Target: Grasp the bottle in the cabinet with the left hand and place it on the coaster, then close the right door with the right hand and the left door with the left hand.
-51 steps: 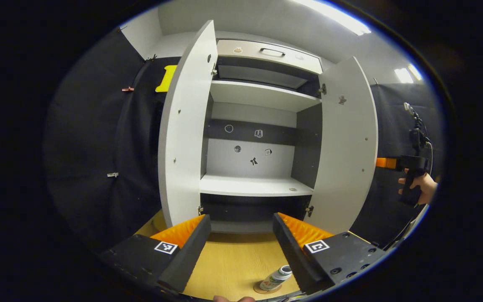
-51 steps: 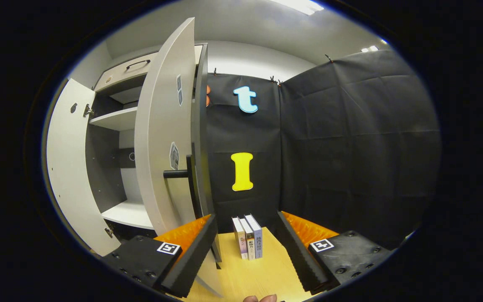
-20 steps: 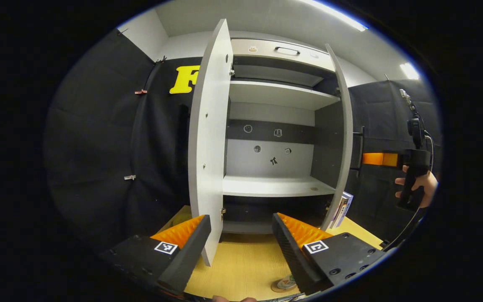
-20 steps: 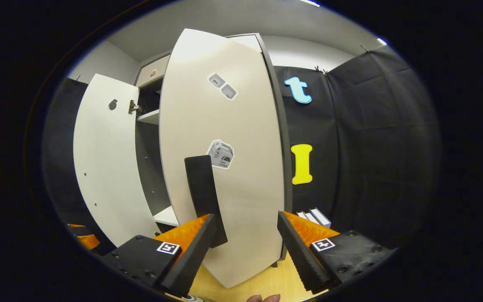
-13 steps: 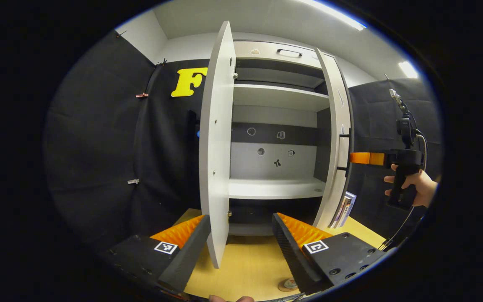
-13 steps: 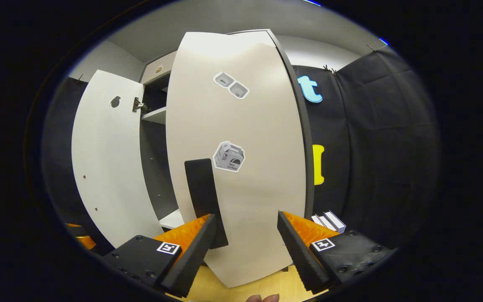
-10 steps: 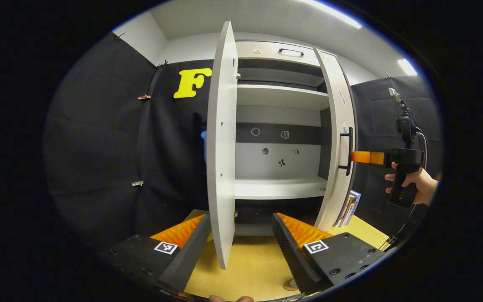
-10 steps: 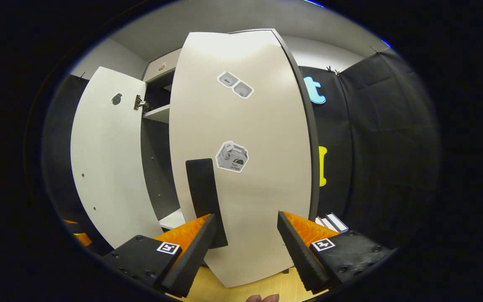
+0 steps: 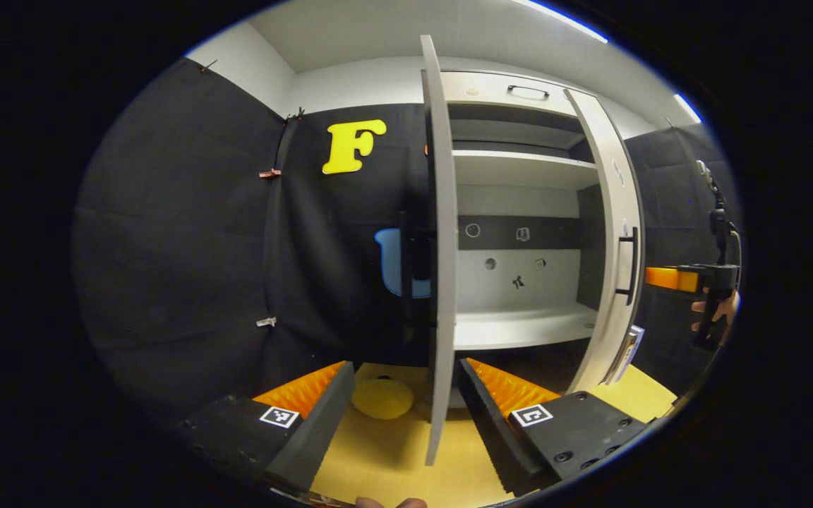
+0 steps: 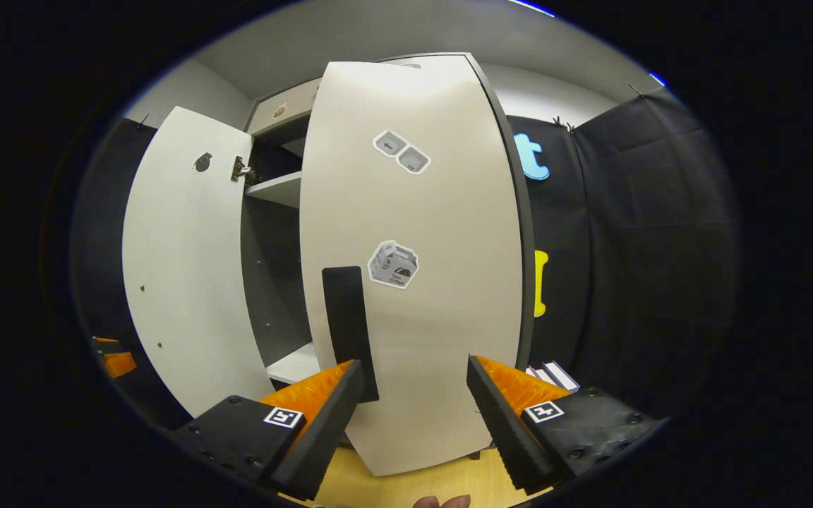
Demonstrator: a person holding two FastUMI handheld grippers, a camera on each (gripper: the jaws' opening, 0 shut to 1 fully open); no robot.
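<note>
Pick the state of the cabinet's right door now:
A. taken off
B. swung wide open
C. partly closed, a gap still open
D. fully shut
C: the right door is angled toward the cabinet, yet shelves show between it and the left door.

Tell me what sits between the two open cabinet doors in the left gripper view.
Between the left door and the right door lies the open cabinet interior: bare white shelves and a back panel with small stickers.

Two cabinet doors (image 10: 413, 247); two grippers (image 10: 412, 416); three books (image 10: 551, 376).
</note>
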